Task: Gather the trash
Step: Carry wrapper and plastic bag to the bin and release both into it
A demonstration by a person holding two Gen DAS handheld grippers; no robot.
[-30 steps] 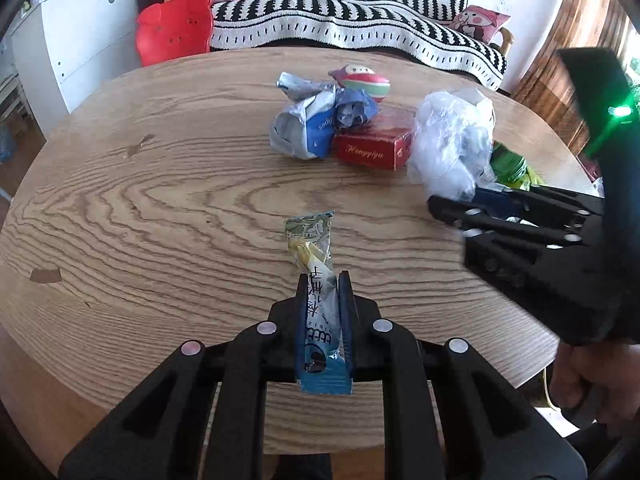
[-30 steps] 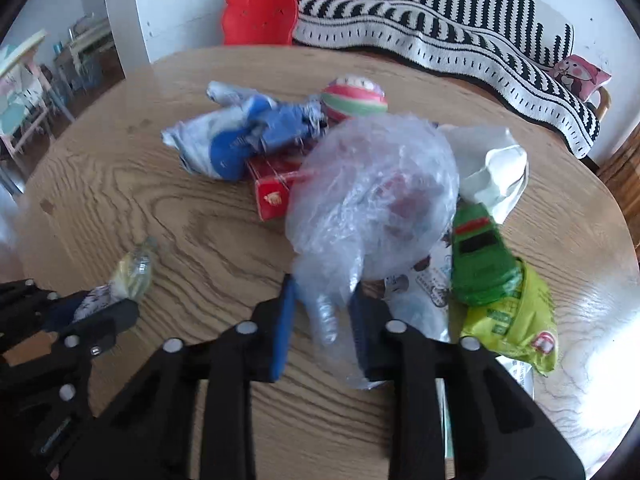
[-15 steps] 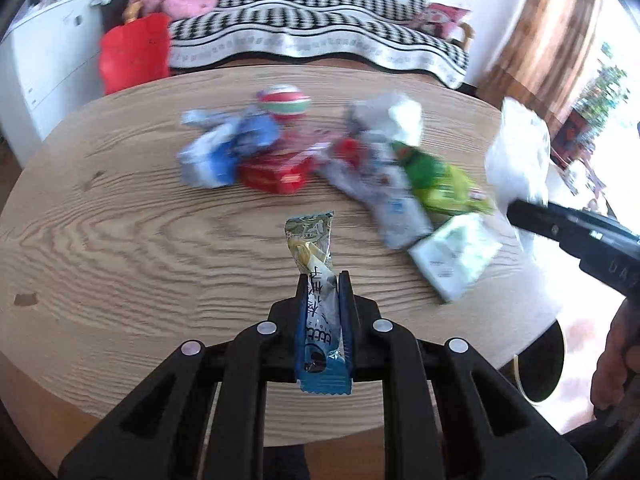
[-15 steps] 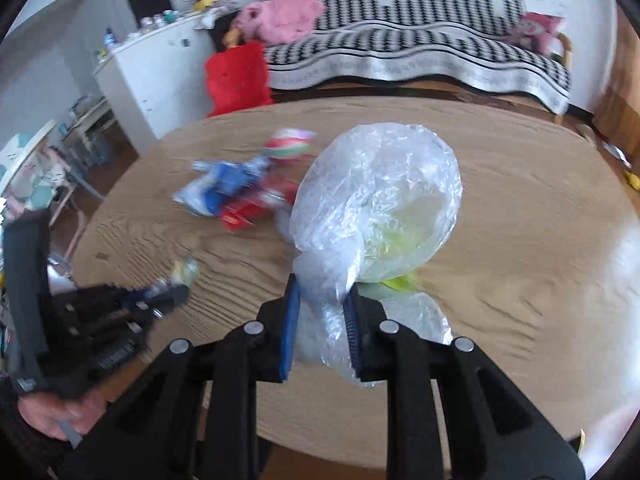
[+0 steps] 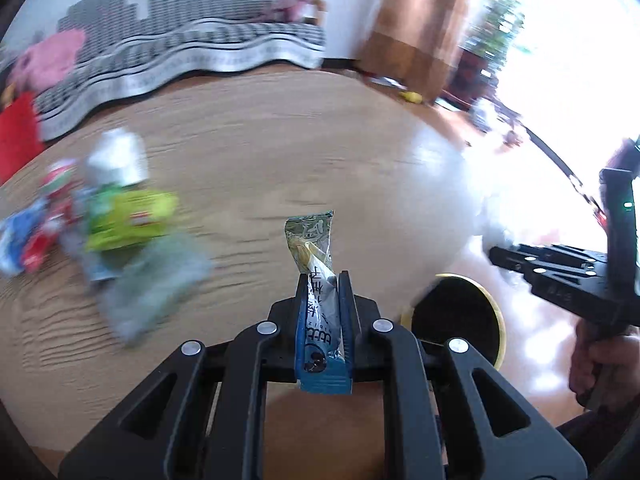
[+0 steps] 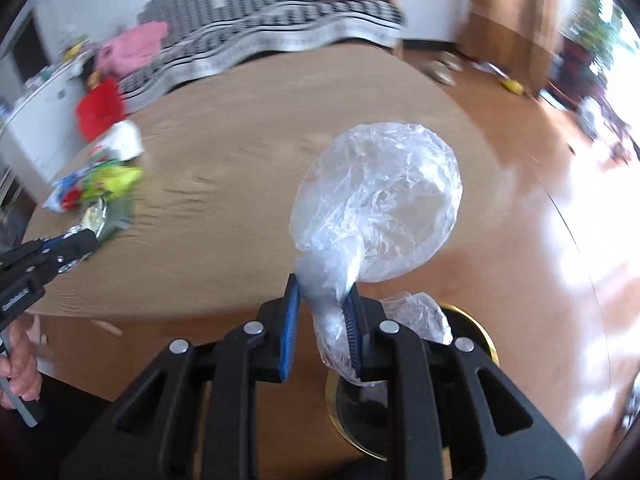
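The left tongs (image 5: 324, 292) are clamped on a blue-and-silver snack wrapper (image 5: 318, 280), which stands up between the pads above the near edge of the wooden counter (image 5: 280, 152). The right tongs (image 6: 320, 316) pinch the neck of a crumpled clear plastic bag (image 6: 380, 200), its puffed body held out past the counter's edge. Below both tongs, on the floor beside the counter, sits a round dark bin with a yellow rim (image 5: 460, 316). Far across the counter from the bin lies a blurred heap of coloured wrappers (image 5: 104, 216)
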